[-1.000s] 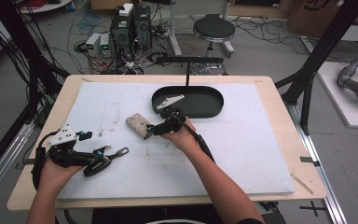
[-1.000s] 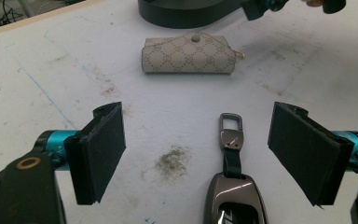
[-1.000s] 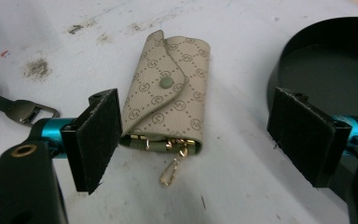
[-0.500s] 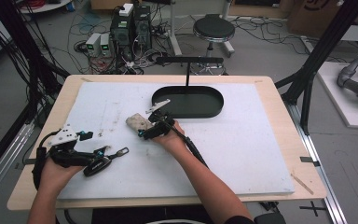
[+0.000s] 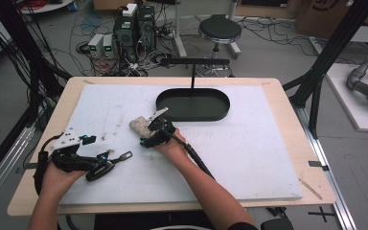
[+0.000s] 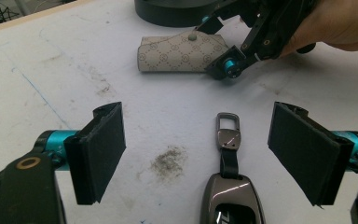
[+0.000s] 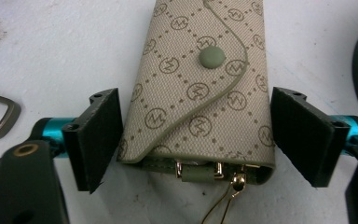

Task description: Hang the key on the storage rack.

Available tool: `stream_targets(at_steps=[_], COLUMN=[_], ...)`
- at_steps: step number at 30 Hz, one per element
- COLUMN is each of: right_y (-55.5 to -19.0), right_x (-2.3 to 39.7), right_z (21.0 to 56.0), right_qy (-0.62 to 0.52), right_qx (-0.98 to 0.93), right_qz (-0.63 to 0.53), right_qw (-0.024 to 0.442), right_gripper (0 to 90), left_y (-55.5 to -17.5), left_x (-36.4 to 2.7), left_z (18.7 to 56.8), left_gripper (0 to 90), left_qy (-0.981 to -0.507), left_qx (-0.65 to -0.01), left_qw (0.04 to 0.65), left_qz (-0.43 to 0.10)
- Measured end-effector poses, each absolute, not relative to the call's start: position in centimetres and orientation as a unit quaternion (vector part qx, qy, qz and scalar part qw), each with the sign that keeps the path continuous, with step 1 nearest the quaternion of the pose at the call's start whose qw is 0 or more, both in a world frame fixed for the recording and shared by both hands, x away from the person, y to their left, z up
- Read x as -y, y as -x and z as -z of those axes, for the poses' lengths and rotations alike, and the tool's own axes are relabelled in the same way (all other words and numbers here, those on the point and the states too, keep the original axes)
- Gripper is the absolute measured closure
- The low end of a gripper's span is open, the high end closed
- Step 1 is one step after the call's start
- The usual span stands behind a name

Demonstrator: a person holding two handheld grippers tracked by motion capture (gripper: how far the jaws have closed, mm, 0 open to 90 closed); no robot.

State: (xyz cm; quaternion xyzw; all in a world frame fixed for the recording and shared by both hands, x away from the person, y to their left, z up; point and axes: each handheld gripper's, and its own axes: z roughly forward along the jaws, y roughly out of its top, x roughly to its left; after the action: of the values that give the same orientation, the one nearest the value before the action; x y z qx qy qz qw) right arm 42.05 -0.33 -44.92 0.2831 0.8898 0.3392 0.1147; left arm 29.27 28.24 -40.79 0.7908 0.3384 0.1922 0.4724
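Right gripper view has the key pouch [image 7: 200,88] lying flat on the white mat [image 7: 51,56], right between the two black jaws of the right tongs [image 7: 196,142]. Those jaws have just been closing in, but they do not press yet: the left one looks just about touching the pouch and the right one has a small gap. So the pouch is not picked up yet. Grabbing it comes next, I think.

Left tongs [image 6: 198,151] rest on the mat with their jaws wide apart and nothing squeezed. A car key [image 6: 230,186] with its metal loop lies between them, untouched. The black tray [image 5: 194,103] sits just past the right tongs with nothing visible in it, so most of the job looks left to do
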Motion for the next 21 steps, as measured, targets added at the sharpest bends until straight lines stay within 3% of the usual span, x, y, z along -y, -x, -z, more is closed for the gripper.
stream_targets(at_steps=[6, 21], right_y=[-41.9, -41.4], right_x=[0.7, 3.2], right_z=[44.5, 41.3], right_qy=[-0.288, -0.261], right_qx=[-0.888, -0.888], right_qz=[-0.339, -0.357], right_qw=[0.118, 0.127], right_gripper=[33.6, 35.9], left_y=[-29.2, -29.3], left_x=[-28.2, -28.2], left_z=[40.8, 40.9], left_gripper=[18.9, 18.9], left_qy=[-0.792, -0.791], left_qx=[-0.338, -0.34], left_qw=[0.471, 0.471], left_qz=[-0.192, -0.191])
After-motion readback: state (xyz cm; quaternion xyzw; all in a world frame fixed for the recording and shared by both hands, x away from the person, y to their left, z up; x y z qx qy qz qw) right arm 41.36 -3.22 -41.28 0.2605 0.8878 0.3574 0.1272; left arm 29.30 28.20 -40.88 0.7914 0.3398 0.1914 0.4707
